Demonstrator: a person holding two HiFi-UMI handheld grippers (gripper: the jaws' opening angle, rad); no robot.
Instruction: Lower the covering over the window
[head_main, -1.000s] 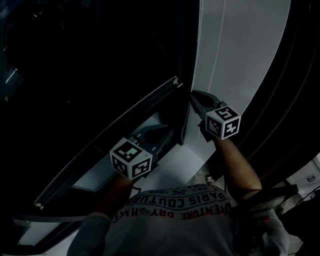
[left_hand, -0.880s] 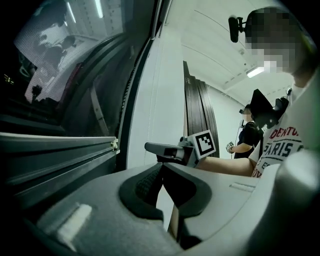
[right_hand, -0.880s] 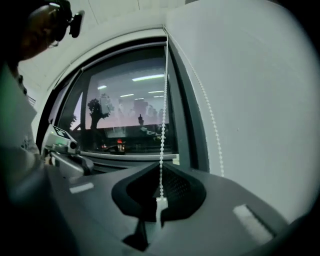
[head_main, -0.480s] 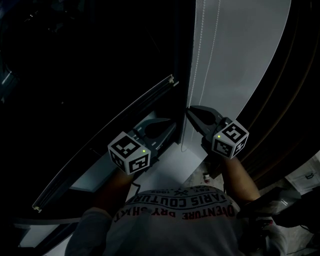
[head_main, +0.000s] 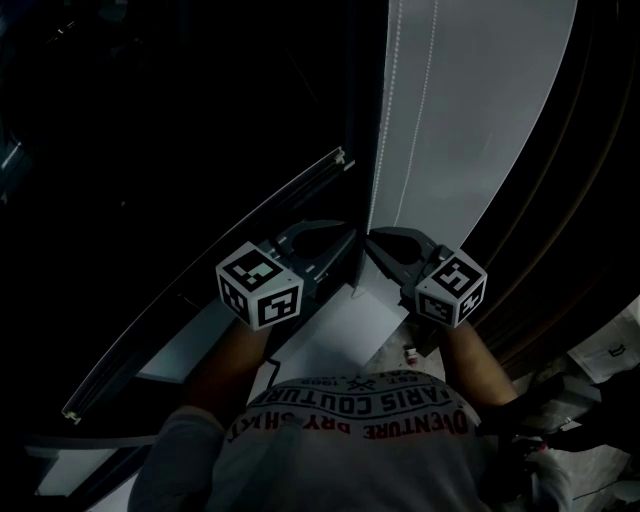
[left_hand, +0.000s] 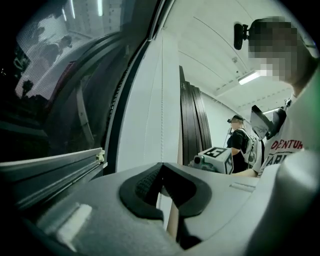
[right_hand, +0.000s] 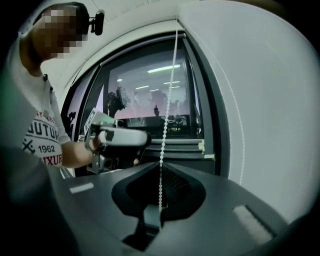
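Right gripper view gives us the relation that matters: the chain (right_hand: 168, 100) stands upright and crosses the level right gripper (right_hand: 160, 169) square on. Its beads enter exactly where the jaw tips meet and show again in the gap behind them, so we read those jaws as closed on the chain. From this gripper the chain runs straight up past the window (right_hand: 145, 90). The white wall (right_hand: 260, 110) is to the right, and a pale rail (right_hand: 182, 145) crosses the glass ahead and to the left, at about jaw height. We take that rail for the blind's bottom bar, but the dark glass leaves us unsure, and we cannot pick out the blind's cloth. In the head view the left gripper (head_main: 349, 238) sits just left of the right one, their tips almost meeting at the chain. Its own view shows its jaws drawn together with a beaded line rising right at the tips; we cannot tell whether that line is pinched. The right hand is the one on the chain, so we judge the coming pull runs down along it.
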